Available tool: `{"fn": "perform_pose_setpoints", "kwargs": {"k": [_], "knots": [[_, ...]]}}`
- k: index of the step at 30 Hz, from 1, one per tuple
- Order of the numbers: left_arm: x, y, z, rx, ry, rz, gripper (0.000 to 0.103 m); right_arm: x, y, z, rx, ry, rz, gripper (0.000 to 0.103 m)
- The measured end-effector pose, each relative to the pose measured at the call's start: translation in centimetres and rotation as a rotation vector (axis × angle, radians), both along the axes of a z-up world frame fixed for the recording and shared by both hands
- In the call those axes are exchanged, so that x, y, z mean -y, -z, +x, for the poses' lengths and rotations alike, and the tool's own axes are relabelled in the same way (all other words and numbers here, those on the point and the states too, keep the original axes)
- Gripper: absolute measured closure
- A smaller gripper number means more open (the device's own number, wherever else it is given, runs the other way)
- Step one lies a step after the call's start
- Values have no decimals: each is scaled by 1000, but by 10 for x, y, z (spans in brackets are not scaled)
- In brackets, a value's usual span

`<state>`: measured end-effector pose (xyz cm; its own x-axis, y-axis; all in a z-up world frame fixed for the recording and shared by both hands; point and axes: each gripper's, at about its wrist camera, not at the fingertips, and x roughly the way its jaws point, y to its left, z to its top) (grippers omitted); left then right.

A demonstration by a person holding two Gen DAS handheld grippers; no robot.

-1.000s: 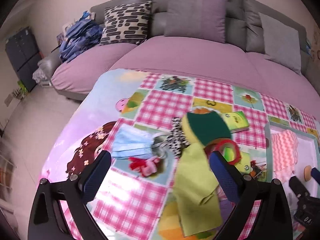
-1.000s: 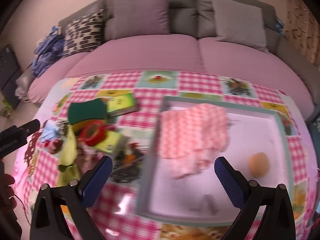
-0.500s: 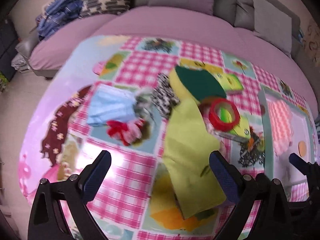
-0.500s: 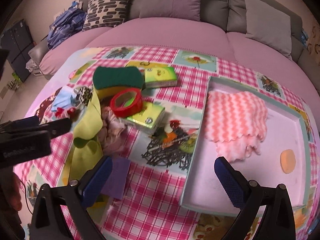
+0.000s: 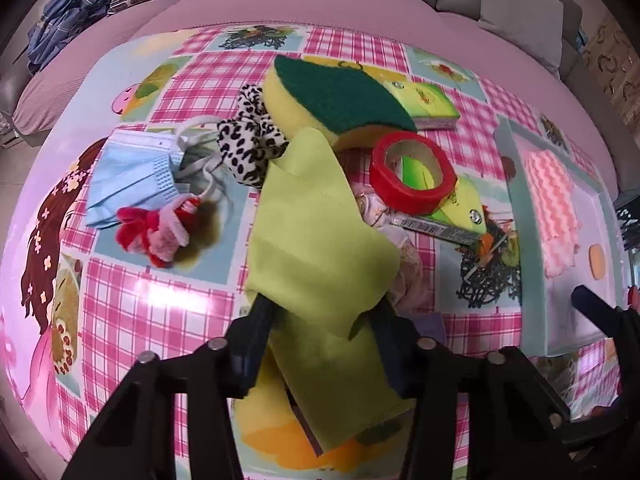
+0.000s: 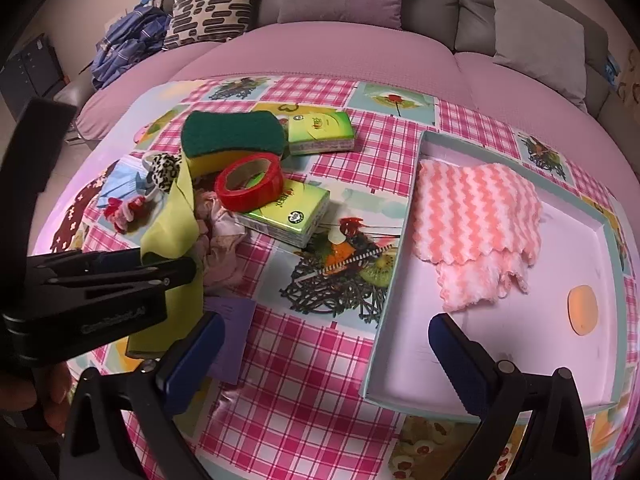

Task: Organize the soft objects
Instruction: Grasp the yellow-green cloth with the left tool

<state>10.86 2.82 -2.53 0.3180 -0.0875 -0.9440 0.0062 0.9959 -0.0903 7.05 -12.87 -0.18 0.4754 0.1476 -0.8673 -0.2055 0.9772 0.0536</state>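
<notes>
A yellow-green cloth [image 5: 316,232] lies over the pile of things on the checked table. My left gripper [image 5: 322,320] points down at its near end. The jaws are closing with the cloth between them, and they stand a good way apart. The right wrist view shows that gripper [image 6: 172,272] from the side, at the cloth [image 6: 176,216]. My right gripper [image 6: 320,344] hangs open over the table's front, holding nothing. A pink wavy cloth [image 6: 476,216] and an orange round pad [image 6: 583,310] lie in the pale tray [image 6: 400,240].
Around the cloth lie a green-and-yellow sponge [image 5: 340,96], red tape [image 5: 412,176], a blue face mask [image 5: 128,172], a leopard scrunchie [image 5: 248,140], a red and pink fuzzy piece [image 5: 152,232], crumpled pink fabric [image 6: 224,240], two tissue packs [image 6: 288,212] and a purple sheet [image 6: 232,332]. A sofa stands behind.
My left gripper has sunk and tipped down onto the yellow-green cloth, and its jaws have narrowed around it. The right gripper swung left from over the tray, then stayed put.
</notes>
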Motion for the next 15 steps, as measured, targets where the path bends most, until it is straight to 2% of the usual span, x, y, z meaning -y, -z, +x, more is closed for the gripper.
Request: {"fn": "perform_pose_setpoints", "kwargs": {"k": [4,7,15], "knots": [[4,-1,-1,12,14,-4,84,2,0,0,-3,0,1,0],[-3,-6,0,31,7,-8,92,3,1,0,-5,0,0,0],[-13,-40,-10,123,-2,10,93,-1,0,-1,-4,-13,-3,0]]}}
